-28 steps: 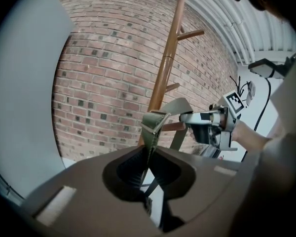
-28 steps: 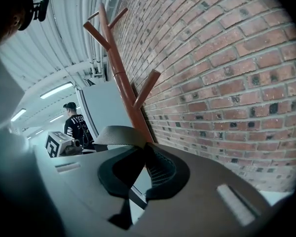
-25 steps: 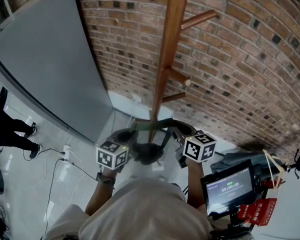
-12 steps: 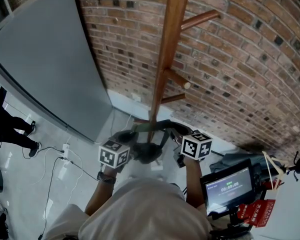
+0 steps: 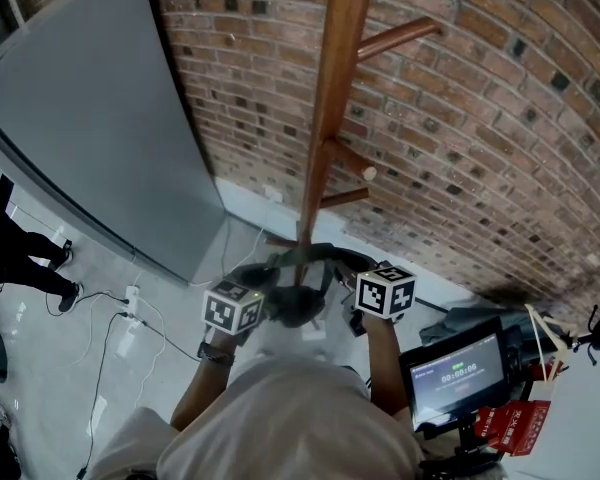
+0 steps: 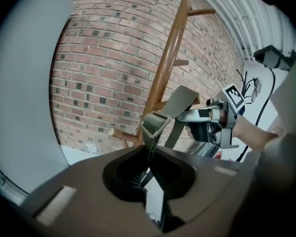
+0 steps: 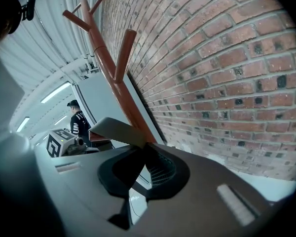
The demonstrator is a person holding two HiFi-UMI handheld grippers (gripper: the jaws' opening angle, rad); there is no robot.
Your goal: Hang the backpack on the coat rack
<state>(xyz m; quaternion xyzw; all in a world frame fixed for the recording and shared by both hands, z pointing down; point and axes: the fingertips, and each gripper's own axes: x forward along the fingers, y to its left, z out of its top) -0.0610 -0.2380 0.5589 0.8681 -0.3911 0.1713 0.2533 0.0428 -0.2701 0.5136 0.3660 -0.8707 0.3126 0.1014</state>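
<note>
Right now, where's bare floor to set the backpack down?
Free: pale floor between the grey panel and the coat rack base, along the brick wall. Crowded: cables at left, screen and red tags at right.

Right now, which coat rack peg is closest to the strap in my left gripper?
The lowest peg, jutting left from the pole with a pale cut end, right beside the strap; the others sit higher up.

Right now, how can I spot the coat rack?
Look at the big red brick wall. In front of it, right of the flat grey panel, stands the coat rack, a tall brown wooden pole. Only it has short round pegs poking out sideways.
</note>
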